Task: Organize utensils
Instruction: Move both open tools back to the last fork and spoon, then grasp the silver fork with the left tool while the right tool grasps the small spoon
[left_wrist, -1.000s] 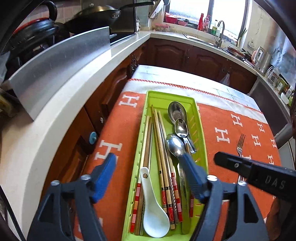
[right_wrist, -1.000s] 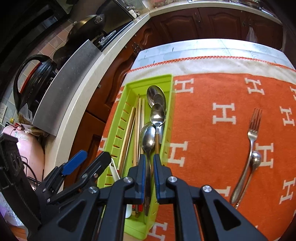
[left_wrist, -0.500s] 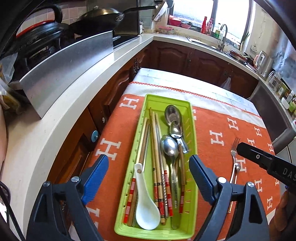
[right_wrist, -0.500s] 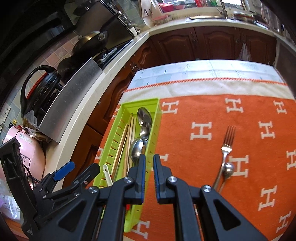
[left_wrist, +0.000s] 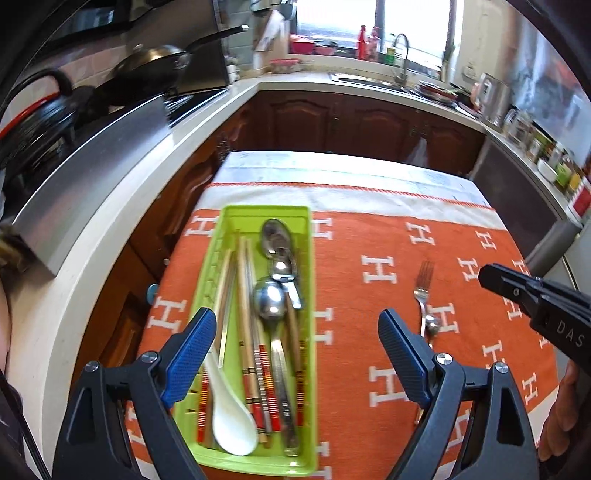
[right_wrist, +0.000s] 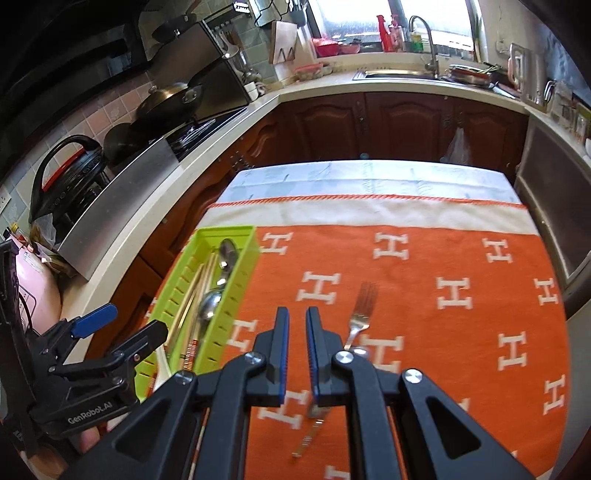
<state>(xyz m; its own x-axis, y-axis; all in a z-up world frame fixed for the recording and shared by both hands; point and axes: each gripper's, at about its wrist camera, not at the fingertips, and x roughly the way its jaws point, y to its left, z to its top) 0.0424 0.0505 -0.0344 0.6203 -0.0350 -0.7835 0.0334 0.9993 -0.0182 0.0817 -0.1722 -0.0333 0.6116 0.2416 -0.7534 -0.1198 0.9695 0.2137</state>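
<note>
Right gripper (right_wrist: 296, 354), fingers nearly together and empty, hangs just left of the fork (right_wrist: 360, 315) lying lengthwise right of the green tray (right_wrist: 236, 291), while the left gripper (left_wrist: 297, 354), spread wide, straddles the tray's near end.

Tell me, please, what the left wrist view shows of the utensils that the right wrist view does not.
Only the left wrist view shows the whole green tray, down to the white ceramic spoon and the striped ends of the chopsticks. Only the right wrist view shows the fork along its length, with a second handle lying on the orange cloth below it. Both show the tray, its metal spoons, the fork and the cloth.
</note>
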